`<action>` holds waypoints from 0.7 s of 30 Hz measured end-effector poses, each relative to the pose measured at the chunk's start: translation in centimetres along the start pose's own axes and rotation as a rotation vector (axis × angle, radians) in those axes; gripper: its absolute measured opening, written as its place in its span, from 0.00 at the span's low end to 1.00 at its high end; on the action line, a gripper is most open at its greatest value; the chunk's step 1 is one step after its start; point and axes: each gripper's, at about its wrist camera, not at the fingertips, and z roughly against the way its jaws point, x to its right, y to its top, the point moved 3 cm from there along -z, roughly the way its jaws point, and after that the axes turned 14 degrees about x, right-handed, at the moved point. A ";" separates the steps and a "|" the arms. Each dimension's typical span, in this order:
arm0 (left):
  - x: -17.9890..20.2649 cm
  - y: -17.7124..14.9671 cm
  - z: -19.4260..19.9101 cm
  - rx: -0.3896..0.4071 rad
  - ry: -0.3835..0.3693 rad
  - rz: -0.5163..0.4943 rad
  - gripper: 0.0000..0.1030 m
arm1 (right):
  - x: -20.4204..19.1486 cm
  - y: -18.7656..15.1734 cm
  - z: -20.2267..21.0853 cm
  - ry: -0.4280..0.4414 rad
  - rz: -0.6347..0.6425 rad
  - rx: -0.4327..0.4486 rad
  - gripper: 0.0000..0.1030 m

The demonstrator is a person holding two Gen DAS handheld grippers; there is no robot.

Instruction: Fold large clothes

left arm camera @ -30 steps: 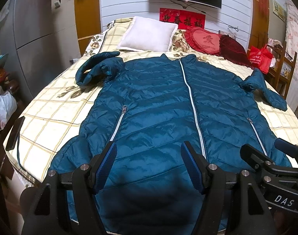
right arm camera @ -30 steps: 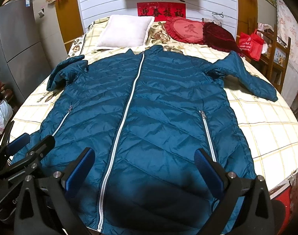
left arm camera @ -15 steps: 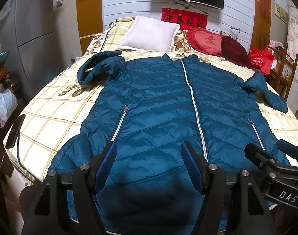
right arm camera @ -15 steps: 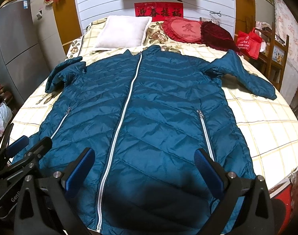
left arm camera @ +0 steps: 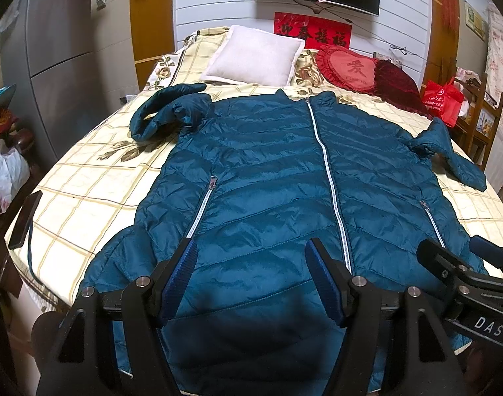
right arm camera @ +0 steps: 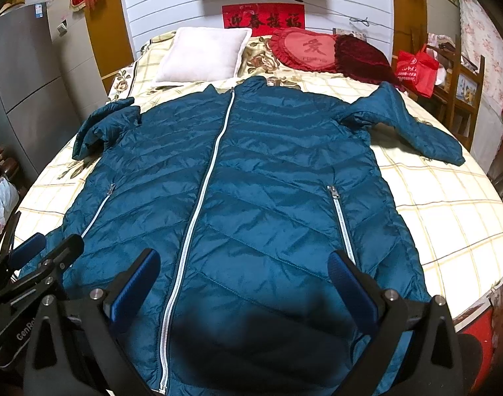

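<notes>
A large teal quilted jacket point(left arm camera: 268, 178) lies flat, front up and zipped, on the bed; it also shows in the right wrist view point(right arm camera: 245, 171). Its left sleeve point(left arm camera: 165, 112) is bunched up; its right sleeve point(right arm camera: 410, 125) stretches out sideways. My left gripper point(left arm camera: 251, 260) is open and empty, above the hem left of the white zip. My right gripper point(right arm camera: 245, 274) is open wide and empty, above the hem right of the zip. Each gripper shows at the edge of the other's view.
The bed point(left arm camera: 86, 184) has a checked yellow sheet. A white pillow point(left arm camera: 254, 56) and red cushions point(left arm camera: 350, 69) lie at its head. A grey fridge point(left arm camera: 53, 49) stands left, a wooden chair with a red bag point(right arm camera: 416, 69) right.
Both views have shifted slightly, with the jacket sitting a bit lower in frame. Both grippers stay open and empty.
</notes>
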 end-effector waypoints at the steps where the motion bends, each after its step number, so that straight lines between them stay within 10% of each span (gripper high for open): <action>1: 0.0 0.0 0.0 0.000 0.000 0.001 0.78 | 0.0 0.0 0.0 0.001 0.000 0.000 1.00; 21: 0.1 0.8 -0.5 0.005 0.005 0.002 0.78 | 0.2 0.6 -0.3 0.005 -0.001 0.004 1.00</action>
